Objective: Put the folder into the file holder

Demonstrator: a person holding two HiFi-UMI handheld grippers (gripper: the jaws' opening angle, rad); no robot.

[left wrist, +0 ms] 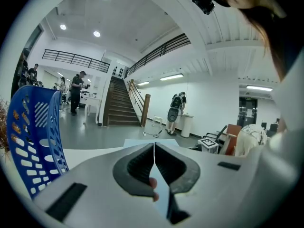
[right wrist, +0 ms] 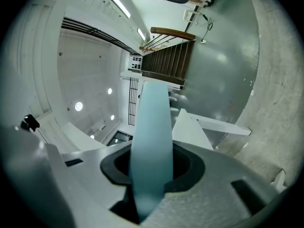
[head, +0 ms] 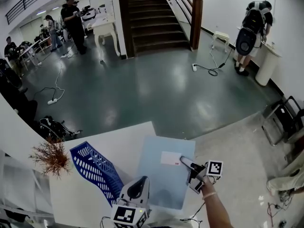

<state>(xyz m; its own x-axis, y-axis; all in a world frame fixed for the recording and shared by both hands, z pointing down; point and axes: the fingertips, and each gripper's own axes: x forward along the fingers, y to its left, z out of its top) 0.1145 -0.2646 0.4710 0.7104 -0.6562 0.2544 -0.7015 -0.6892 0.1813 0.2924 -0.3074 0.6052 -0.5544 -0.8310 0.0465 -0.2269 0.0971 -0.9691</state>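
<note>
L gripper (left wrist: 154,159) & R gripper (right wrist: 151,172) both clamped tight on folder (head: 161,186), pickup done, not yet in file holder (head: 95,167)

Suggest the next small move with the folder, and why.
Probably carry the folder left toward the blue file holder, tipping it upright. The left gripper and right gripper both clamp its edges, and it is held roughly flat, to the holder's right, not yet inside.

The head view looks steeply down on the folder (head: 164,175); the 2 gripper views sit close at its edges; all 3 share the staircase (head: 154,20) beyond it.
</note>
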